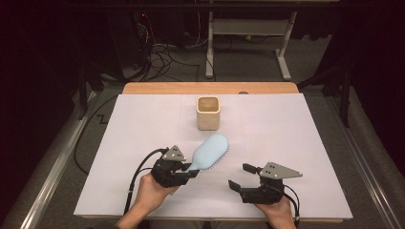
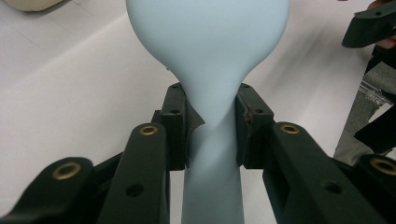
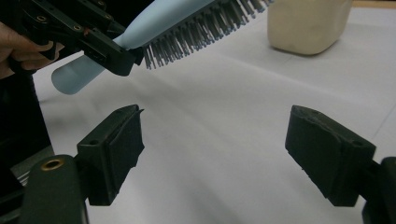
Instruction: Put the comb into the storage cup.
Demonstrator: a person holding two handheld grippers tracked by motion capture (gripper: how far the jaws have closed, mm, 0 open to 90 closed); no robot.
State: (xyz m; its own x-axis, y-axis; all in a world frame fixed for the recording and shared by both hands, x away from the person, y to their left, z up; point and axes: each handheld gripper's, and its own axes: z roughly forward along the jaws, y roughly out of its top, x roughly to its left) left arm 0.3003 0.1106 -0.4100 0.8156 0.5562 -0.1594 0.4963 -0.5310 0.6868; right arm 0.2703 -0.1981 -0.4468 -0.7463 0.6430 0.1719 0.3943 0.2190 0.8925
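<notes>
A light blue hairbrush (image 1: 210,151) hangs above the white table, head pointing up and to the right, bristles facing down. My left gripper (image 1: 190,168) is shut on its narrow neck; in the left gripper view both pads press the blue handle (image 2: 212,140). A cream square cup (image 1: 208,113) stands upright behind the brush, apart from it. My right gripper (image 1: 241,175) rests near the front edge, to the right of the brush, open with nothing between its jaws. From the right gripper view the brush (image 3: 187,21) and the cup (image 3: 306,23) lie ahead of the wide-set pads (image 3: 123,144).
White paper (image 1: 143,124) covers the table, with a wooden edge (image 1: 210,88) at the back. Metal rails run along both sides. Cables and a desk frame (image 1: 248,43) stand on the floor beyond.
</notes>
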